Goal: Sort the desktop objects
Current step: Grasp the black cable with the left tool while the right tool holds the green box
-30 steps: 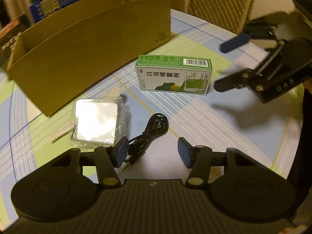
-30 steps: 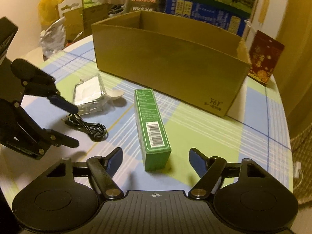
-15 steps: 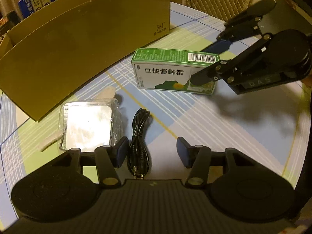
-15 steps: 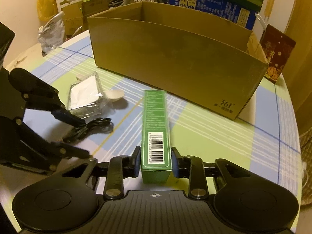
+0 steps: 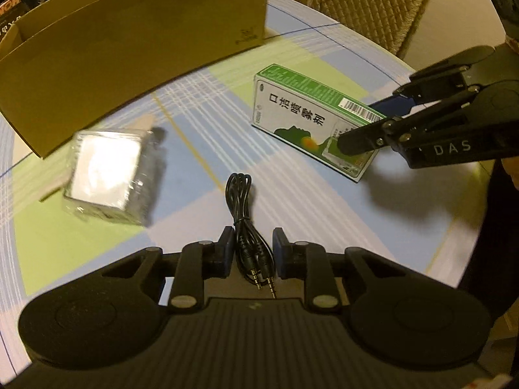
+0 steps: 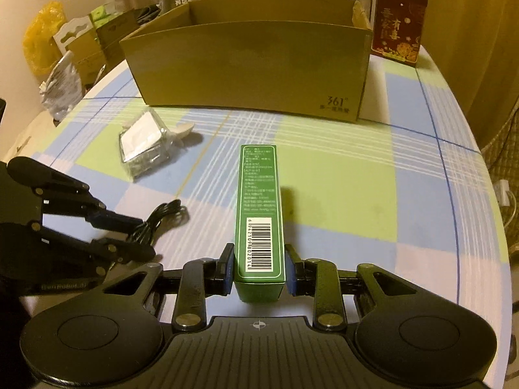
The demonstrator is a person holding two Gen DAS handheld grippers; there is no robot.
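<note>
A green carton (image 6: 258,194) lies lengthwise on the checked tablecloth, and my right gripper (image 6: 259,269) is shut on its near barcode end. In the left wrist view the same carton (image 5: 292,113) has the right gripper (image 5: 360,124) clamped on its right end. A coiled black audio cable (image 5: 241,201) lies between the pads of my left gripper (image 5: 253,253), plugs toward the camera. Those jaws are closing, with slim gaps still showing beside the cable. In the right wrist view the left gripper (image 6: 144,238) straddles the cable (image 6: 165,214).
A large open cardboard box (image 6: 253,74) stands at the back of the table. A clear-wrapped white pack (image 5: 107,168) lies left of the cable, with a pale spoon (image 6: 185,128) beside it. Cartons, bags and a red packet (image 6: 399,29) crowd the far edge. A woven chair (image 5: 366,3) stands beyond the table.
My right gripper came forward and shut on the green carton, which has swung a little. My left gripper shifted so the cable sits between its pads, and its jaws narrowed.
</note>
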